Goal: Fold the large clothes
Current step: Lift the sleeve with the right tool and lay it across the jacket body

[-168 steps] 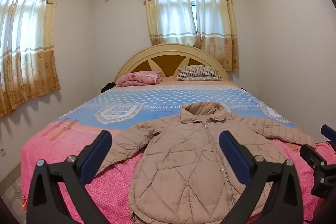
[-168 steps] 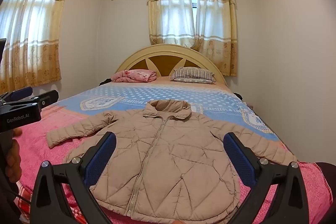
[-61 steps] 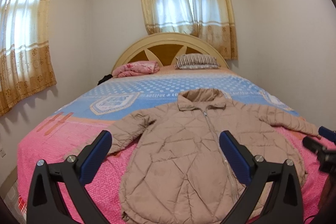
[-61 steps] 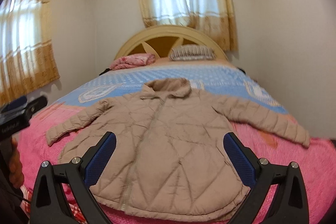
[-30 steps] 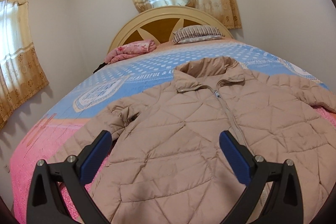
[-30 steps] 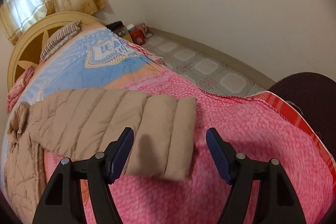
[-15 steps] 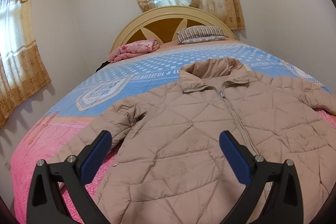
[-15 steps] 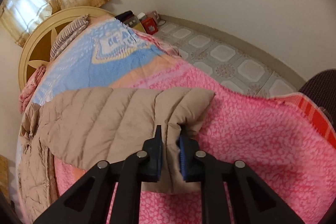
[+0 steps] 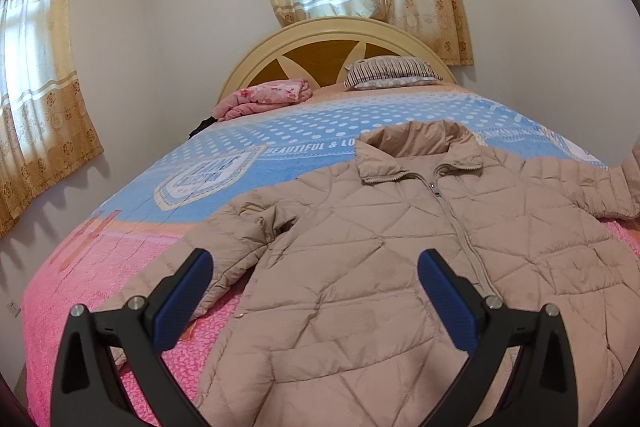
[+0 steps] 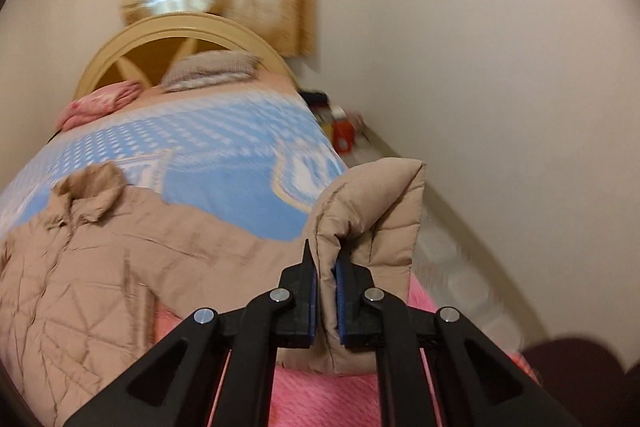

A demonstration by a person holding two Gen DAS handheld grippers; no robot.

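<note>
Bed (image 9: 120, 247): only R view shows tool (image 10: 326, 267) pinching sleeve (image 10: 372, 211).

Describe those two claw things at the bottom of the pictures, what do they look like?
Each hand-held gripper, left and right, is a black plastic fork of two fingers with triangular cut-outs, silver round bolts and ribbed dark blue pads. No cables, markings or sleeves show.

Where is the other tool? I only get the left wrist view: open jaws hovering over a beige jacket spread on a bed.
Observer: The right gripper is at the jacket's far sleeve, jaws shut on the sleeve cuff.
Operator: Is that cuff lying flat?
Observer: No, it stands up, bent over the jaws.
Operator: What is beside the bed there?
Observer: A strip of floor along the wall, with a red container on it, too blurred to identify.
</note>
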